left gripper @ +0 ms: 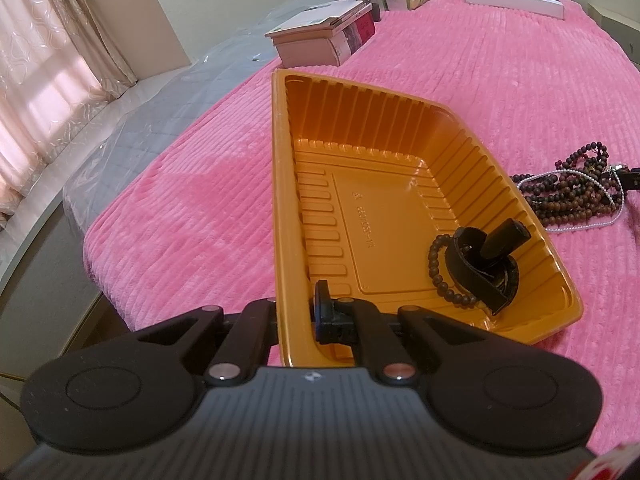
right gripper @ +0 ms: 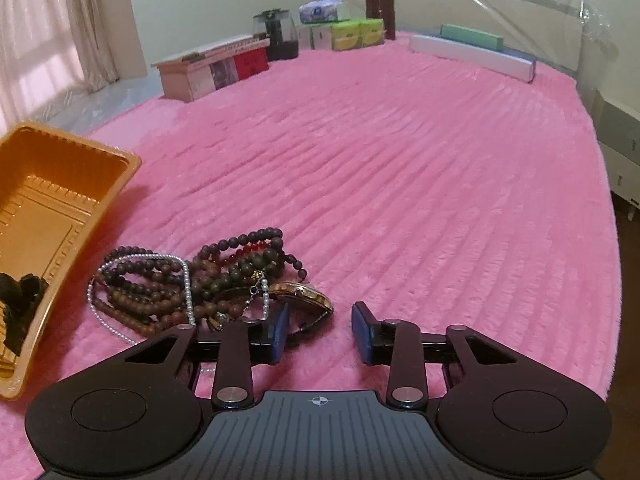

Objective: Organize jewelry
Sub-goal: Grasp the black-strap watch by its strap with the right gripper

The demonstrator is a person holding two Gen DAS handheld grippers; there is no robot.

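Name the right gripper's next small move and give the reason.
Probably ease the right gripper forward and close on the watch: its jaws stand open with the watch just ahead of the left pad, at the edge of the bead pile, while the left gripper pinches the orange tray's rim.

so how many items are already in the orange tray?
2: a dark bead bracelet and a black strap piece, touching, at the near right end of the orange tray. Nothing else visible inside.

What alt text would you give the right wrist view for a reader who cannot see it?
The right gripper, jaws open, sits low over a pink blanket at a tangled pile of beaded bracelets, with a gold watch between its fingers. An orange tray lies at the left edge, and boxes line the far side.
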